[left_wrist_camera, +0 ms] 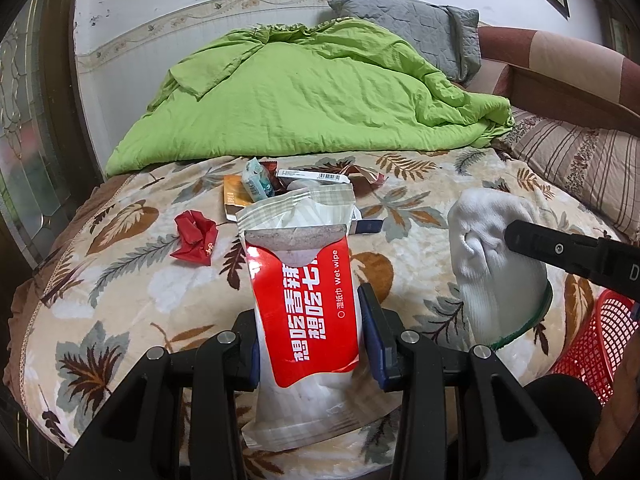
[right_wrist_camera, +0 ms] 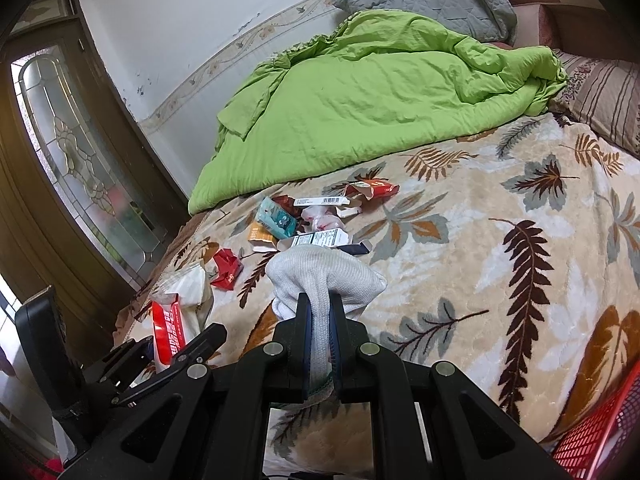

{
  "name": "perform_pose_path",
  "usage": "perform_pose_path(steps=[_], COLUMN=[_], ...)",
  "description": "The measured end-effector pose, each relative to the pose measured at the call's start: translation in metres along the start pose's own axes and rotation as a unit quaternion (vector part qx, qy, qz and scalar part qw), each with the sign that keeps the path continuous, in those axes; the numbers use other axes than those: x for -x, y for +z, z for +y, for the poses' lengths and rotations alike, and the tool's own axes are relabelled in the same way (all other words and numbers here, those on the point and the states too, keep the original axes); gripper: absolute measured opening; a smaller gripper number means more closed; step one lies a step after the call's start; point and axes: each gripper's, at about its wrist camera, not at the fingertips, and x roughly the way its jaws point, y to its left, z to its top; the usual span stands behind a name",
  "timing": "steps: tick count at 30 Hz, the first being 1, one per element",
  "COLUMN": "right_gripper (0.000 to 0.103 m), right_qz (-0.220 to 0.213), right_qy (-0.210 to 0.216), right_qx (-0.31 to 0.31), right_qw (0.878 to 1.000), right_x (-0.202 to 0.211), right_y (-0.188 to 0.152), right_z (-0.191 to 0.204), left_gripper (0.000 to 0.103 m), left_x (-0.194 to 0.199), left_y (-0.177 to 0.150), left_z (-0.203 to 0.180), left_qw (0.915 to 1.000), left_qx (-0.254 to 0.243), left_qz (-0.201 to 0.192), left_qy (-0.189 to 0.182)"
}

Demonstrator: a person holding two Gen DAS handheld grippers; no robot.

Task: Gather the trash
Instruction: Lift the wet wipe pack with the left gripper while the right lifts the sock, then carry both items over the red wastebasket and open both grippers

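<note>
Clamped in the left tool (left_wrist_camera: 310,320), the wet-wipe packet (left_wrist_camera: 306,304) stands upright; right tool (right_wrist_camera: 320,320) pinches a white sock (right_wrist_camera: 324,276).

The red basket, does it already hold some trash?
No, the red basket shows only bare mesh; the wet wipe pack sits between the left gripper's fingers.

Red/white wipes pack (left_wrist_camera: 306,308): "Wet wipe" in white, plus big white Chinese chars down its red front. Flattened white box (left_wrist_camera: 316,176) has a barcode, digits too small. Nothing else legible.
</note>
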Motion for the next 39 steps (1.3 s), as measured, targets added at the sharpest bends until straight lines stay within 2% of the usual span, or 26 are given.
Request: perform_pose_path(steps=[27, 32, 39], right_gripper=[0.009, 0.009, 0.009], right_qz=[-0.02, -0.028, -0.048], right_qy=[-0.001, -0.01, -0.036], right_qx=[-0.026, -0.043, -0.075], right_qw=[0.999, 0.999, 0.995], right_x=[0.021, 0.036, 0.072], right_y=[0.005, 0.006, 0.004], right_z=[-0.015, -0.03, -0.066], left_gripper=[0.039, 0.039, 0.039], left_x=[0.002, 0.004, 0.011], left_y=[-0.003, 0.0, 0.006], left_z=[-0.021, -0.032, -0.063], left_qw=[0.9995, 0.9986, 0.994], left_qx=[-0.023, -0.034, -0.063], left_qz=[0.008, 0.007, 0.006], left_qy=[-0.022, -0.04, -0.089])
